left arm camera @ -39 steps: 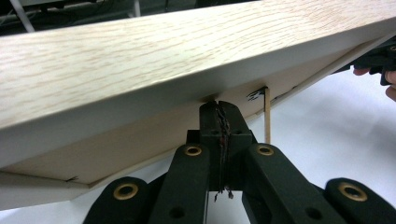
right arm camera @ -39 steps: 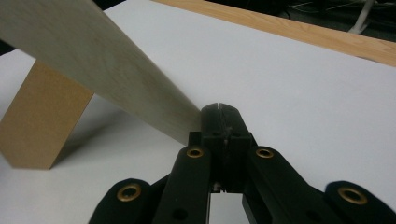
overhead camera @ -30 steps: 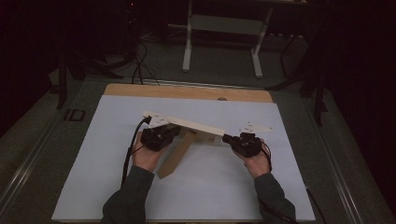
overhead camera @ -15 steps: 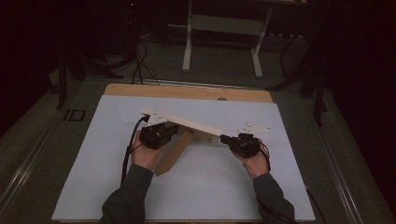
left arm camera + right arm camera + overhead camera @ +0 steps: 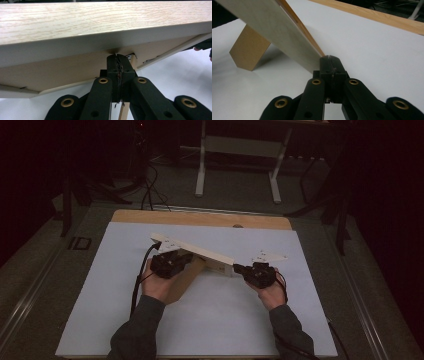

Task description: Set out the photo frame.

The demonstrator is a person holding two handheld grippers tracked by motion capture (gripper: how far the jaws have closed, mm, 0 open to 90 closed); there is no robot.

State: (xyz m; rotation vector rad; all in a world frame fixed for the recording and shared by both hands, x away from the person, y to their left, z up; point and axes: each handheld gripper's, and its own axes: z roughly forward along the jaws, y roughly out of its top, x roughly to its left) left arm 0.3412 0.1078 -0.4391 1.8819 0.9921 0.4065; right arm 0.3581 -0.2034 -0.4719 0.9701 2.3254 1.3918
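A long pale board (image 5: 200, 251) slants across the white mat, resting on a brown wooden panel (image 5: 182, 280) that stands under it. My left gripper (image 5: 189, 257) is at the board's left half, shut on a thin panel edge under the wood-grain board (image 5: 87, 22). Its tips (image 5: 117, 55) press against the underside. My right gripper (image 5: 235, 267) is shut at the board's right end. In the right gripper view its tips (image 5: 329, 57) meet the corner of the pale board (image 5: 274, 27), with the brown panel (image 5: 249, 51) standing behind on the left.
A white mat (image 5: 150, 325) covers the table, and a bare wooden strip (image 5: 200, 218) shows along the far edge. A small white plate (image 5: 270, 256) sits by the right hand. Table legs and cables (image 5: 147, 185) lie on the dark floor beyond.
The right gripper has edged slightly left with the board's end. The left hand and the board have barely moved.
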